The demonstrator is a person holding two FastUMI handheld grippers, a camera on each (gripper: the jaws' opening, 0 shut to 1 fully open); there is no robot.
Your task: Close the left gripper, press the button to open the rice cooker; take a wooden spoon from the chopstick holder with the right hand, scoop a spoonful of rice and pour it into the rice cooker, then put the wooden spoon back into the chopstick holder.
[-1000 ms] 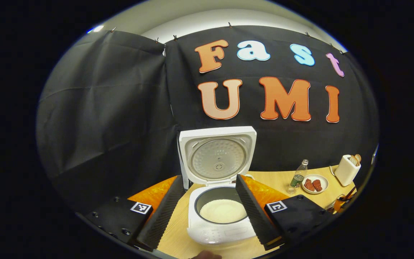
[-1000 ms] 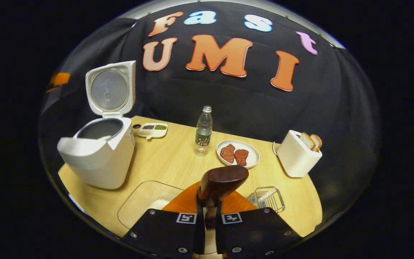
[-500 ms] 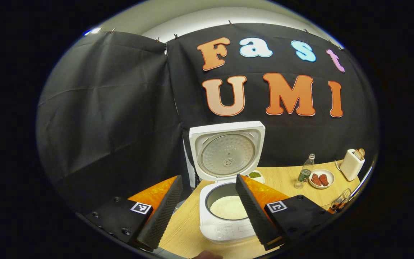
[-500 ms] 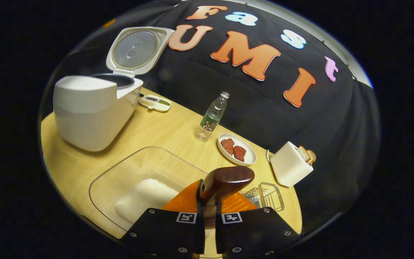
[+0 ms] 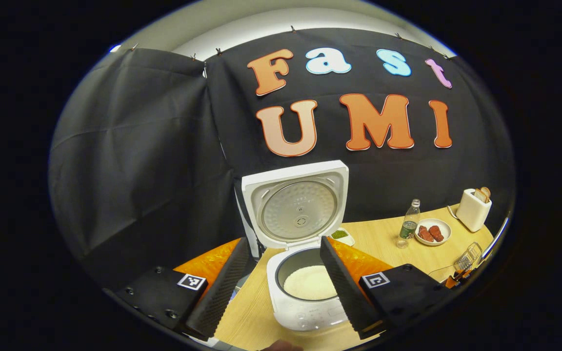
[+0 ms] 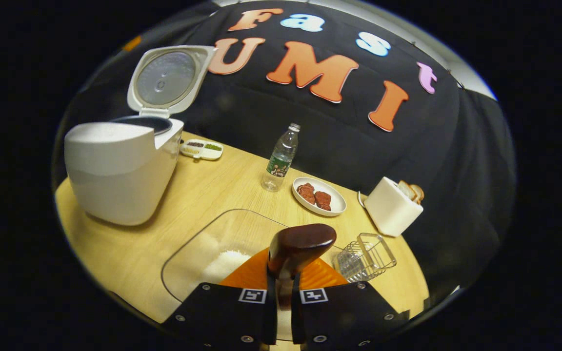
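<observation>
The white rice cooker [image 5: 305,312] stands with its lid [image 5: 295,204] up, and white rice lies in the inner pot [image 5: 309,282]. My left gripper [image 5: 283,243] hovers open just in front of it, one finger on each side of the pot. My right gripper [image 6: 281,287] is shut on the handle of the dark wooden spoon [image 6: 301,243], whose bowl sticks up ahead of the fingers. Below the spoon sits a clear container with rice [image 6: 222,261]. The wire chopstick holder [image 6: 365,256] stands just right of it. The rice cooker [image 6: 115,170] is off to the left.
On the wooden table [image 6: 222,195] stand a water bottle [image 6: 279,158], a white plate with meat pieces [image 6: 319,196], a white toaster with bread [image 6: 392,207] and a small divided dish [image 6: 201,149] behind the cooker. Black cloth walls close the back and left.
The right gripper, still holding the spoon, has swung right and pulled back: the rice container sits lower and the wire holder nearer. The left view has shifted slightly; the cooker stays open.
</observation>
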